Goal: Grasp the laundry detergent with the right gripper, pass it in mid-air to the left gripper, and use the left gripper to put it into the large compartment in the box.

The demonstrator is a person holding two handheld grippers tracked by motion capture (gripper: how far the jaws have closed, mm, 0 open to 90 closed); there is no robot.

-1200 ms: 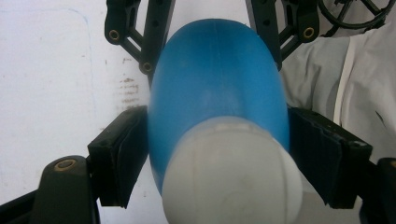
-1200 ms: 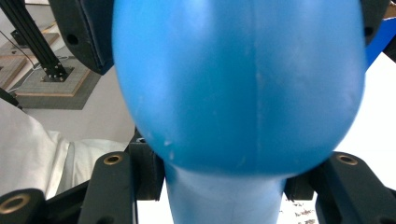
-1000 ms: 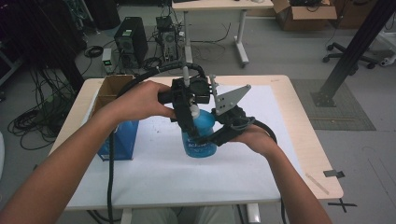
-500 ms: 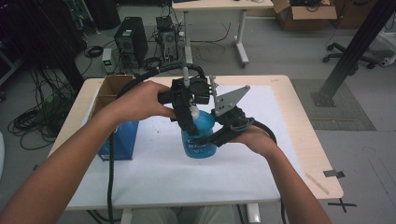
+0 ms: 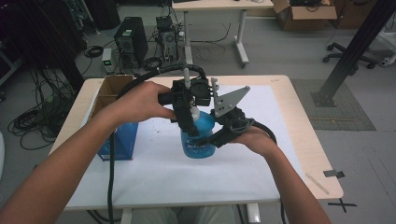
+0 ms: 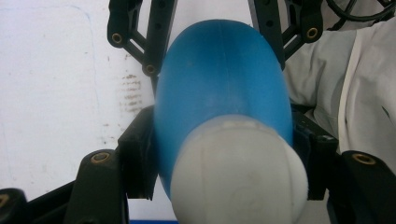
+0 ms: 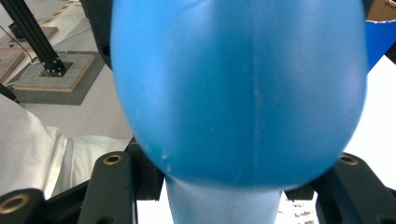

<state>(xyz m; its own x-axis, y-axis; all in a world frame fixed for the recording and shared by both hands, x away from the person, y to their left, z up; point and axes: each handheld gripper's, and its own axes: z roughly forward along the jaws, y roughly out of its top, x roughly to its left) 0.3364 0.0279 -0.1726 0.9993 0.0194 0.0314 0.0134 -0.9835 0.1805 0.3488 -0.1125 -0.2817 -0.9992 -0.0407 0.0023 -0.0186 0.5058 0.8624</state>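
— What does the high view give?
— A blue bottle (image 5: 198, 137) upright on the white-covered counter (image 5: 154, 172), near its middle. The left tongs (image 5: 190, 125) come down on its top by the white cap; the right tongs (image 5: 210, 139) reach its side from the right. A blue box (image 5: 119, 142) stands to the left.
— The left gripper view?
— Its jaws have just been closing and now pinch the bottle (image 6: 222, 93) on both sides, cap nearest.
— And the right gripper view?
— The bottle's body (image 7: 238, 88) sits pinched between those jaws.
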